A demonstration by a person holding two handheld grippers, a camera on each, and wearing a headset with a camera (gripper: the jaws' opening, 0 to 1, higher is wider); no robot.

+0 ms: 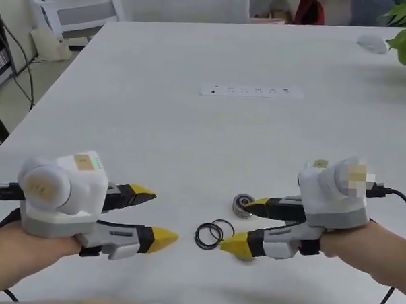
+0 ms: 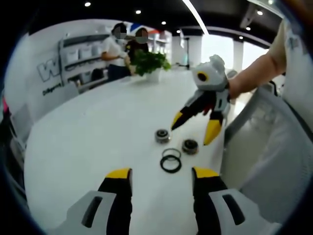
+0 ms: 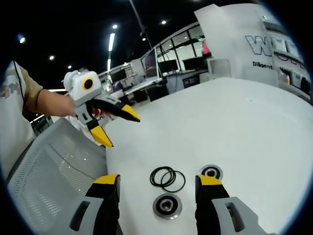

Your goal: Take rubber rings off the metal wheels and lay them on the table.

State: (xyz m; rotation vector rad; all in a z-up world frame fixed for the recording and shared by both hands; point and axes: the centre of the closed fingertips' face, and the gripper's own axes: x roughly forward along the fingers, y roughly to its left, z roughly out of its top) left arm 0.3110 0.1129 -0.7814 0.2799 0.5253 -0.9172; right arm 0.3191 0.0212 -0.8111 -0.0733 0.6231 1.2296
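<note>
Head view: the left gripper (image 1: 153, 215) and the right gripper (image 1: 243, 224) are held low over the white table (image 1: 190, 138) with their tips pointing toward each other. Each pair of yellow-tipped jaws stands apart with nothing between them. Between the two grippers a small cluster of loose black rubber rings (image 1: 213, 233) lies flat on the table. The rings overlap one another and sit just beside the right gripper's lower jaw tip. One of the metal wheels (image 1: 242, 204) lies flat just beyond the rings, near that gripper's upper jaw tip. Farther up the table lies a white power strip (image 1: 251, 91).

In the right gripper view the rubber rings (image 3: 167, 178) lie ahead, between its own spread jaws. A nearer wheel (image 3: 167, 205) sits just beside them and a farther wheel (image 3: 211, 172) lies close to one jaw tip. Whether any rubber is left on either wheel cannot be told. The left gripper (image 3: 119, 128) shows beyond, with its jaws apart, above a grey mesh chair (image 3: 49, 176).

In the left gripper view the right gripper (image 2: 194, 129) hangs just over the two wheels. At the far end of the table a white pot (image 2: 153, 75) holds a leafy plant (image 2: 149, 61).
</note>
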